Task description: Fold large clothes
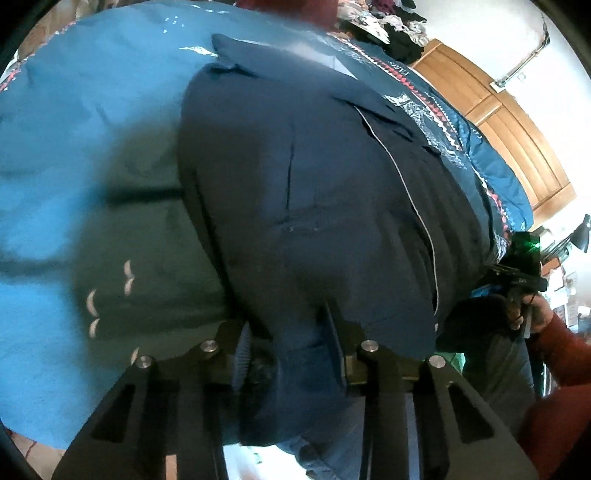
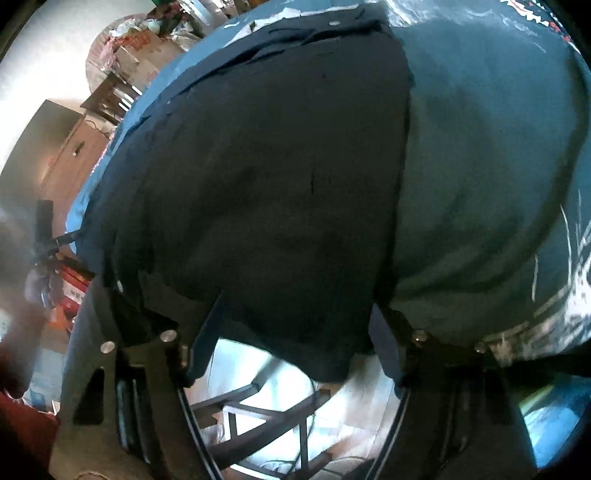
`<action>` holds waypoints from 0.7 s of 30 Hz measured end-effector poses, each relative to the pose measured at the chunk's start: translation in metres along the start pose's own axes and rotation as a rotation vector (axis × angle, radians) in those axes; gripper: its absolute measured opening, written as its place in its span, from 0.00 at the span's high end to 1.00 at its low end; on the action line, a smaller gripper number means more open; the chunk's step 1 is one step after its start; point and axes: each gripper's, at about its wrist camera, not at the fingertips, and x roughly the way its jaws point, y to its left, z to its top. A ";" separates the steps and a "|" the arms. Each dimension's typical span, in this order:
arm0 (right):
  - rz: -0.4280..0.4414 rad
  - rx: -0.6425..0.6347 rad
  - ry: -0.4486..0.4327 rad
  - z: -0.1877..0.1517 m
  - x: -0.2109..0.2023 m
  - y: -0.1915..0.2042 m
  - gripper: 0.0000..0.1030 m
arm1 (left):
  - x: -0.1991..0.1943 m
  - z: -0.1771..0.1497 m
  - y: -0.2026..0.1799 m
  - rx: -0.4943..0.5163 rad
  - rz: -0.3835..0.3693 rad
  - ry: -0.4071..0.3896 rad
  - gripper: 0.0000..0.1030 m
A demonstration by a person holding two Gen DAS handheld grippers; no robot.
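Observation:
A dark navy shirt (image 1: 314, 177) with a thin white piping line lies spread on a blue bed cover (image 1: 74, 129). Its near hem hangs over the bed edge. My left gripper (image 1: 290, 339) has its fingers apart with the shirt's hem bunched between them. In the right wrist view the same shirt (image 2: 258, 184) fills the middle, and my right gripper (image 2: 295, 332) stands with its fingers wide apart around the hanging hem. The other gripper shows at the right edge of the left wrist view (image 1: 524, 266), held in a hand with a red sleeve.
The patterned border of the bed cover (image 1: 436, 103) runs along the far side. A wooden wardrobe (image 1: 509, 122) stands behind, with piled clothes (image 1: 388, 26) at the top. Below the bed edge are a dark metal frame (image 2: 266, 417) and floor; boxes (image 2: 136, 55) are at the upper left.

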 end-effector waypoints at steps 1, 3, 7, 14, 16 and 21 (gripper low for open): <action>0.011 0.000 -0.001 0.000 -0.001 0.003 0.31 | 0.002 0.002 -0.002 0.001 0.001 0.009 0.77; 0.011 0.010 -0.005 -0.001 -0.007 0.001 0.70 | 0.002 0.005 -0.003 -0.023 -0.030 0.006 0.90; 0.082 0.033 -0.083 0.003 -0.042 0.004 0.89 | -0.019 0.016 -0.021 -0.013 -0.073 -0.030 0.91; 0.196 0.068 -0.108 0.016 -0.053 0.013 0.91 | -0.032 0.035 -0.030 -0.031 -0.150 -0.050 0.91; 0.192 0.063 -0.085 0.018 -0.052 0.011 0.91 | -0.026 0.037 -0.026 -0.076 -0.180 -0.041 0.91; 0.325 0.095 -0.184 0.054 -0.090 0.010 0.94 | -0.053 0.093 -0.021 -0.157 -0.320 -0.176 0.91</action>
